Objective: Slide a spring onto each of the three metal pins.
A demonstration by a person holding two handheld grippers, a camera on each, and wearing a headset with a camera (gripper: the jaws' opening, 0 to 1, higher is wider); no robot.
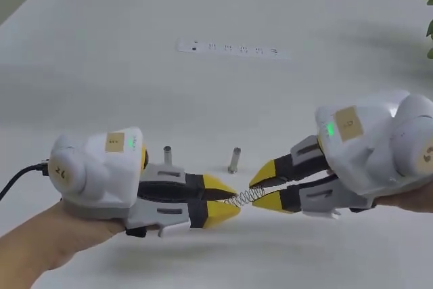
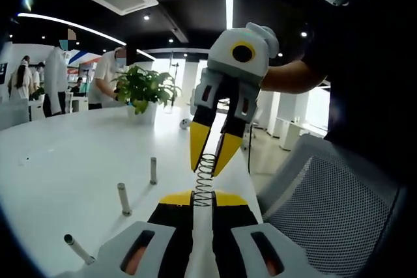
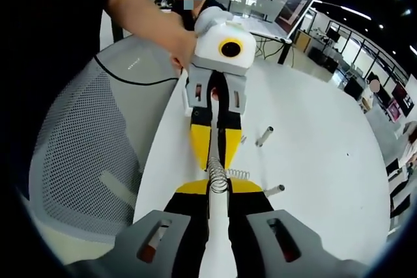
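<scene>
Head view: spring [image 1: 249,196] in left gripper [image 1: 237,201]

The head view looks steeply down on the counter [image 1: 270,5], close above the left tool [image 1: 233,200] and right tool [image 1: 254,194]. Each tool's own view faces the other head-on, very near — all three share the spring [image 1: 245,197].

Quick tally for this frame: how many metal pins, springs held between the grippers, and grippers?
pins: 3
spring held between the grippers: 1
grippers, left gripper and right gripper: 2
Total: 6
</scene>
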